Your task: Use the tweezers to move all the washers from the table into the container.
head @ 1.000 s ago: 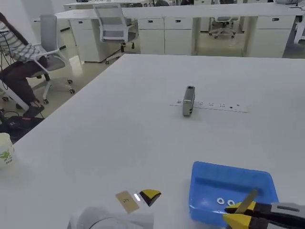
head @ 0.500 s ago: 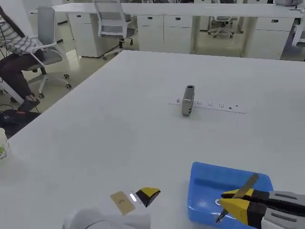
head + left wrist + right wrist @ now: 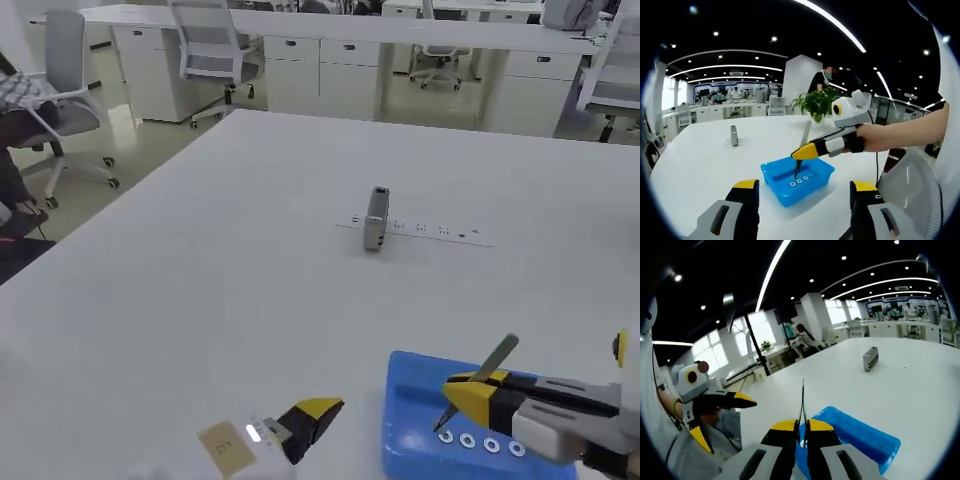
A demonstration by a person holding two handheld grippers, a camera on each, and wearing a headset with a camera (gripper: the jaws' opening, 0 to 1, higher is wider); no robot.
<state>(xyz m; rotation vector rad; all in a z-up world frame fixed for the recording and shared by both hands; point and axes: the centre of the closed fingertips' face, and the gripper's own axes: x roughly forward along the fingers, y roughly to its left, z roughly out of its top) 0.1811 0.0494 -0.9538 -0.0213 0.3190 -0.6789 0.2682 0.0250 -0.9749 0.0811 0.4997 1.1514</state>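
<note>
The left gripper [image 3: 805, 186], near left, has its jaws wide apart with nothing between them. Near right, the right gripper [image 3: 468, 385] is clamped on the tweezers [image 3: 496, 357], whose tips point down into the blue container [image 3: 402, 398], where four washers [image 3: 491, 444] lie in a row. Farther off, a metal block [image 3: 376, 217] stands on the table [image 3: 250, 250].

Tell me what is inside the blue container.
Four washers lie in a row on the floor of the blue container, the tip of the tweezers just beside them. The right tool covers its right part.
</note>
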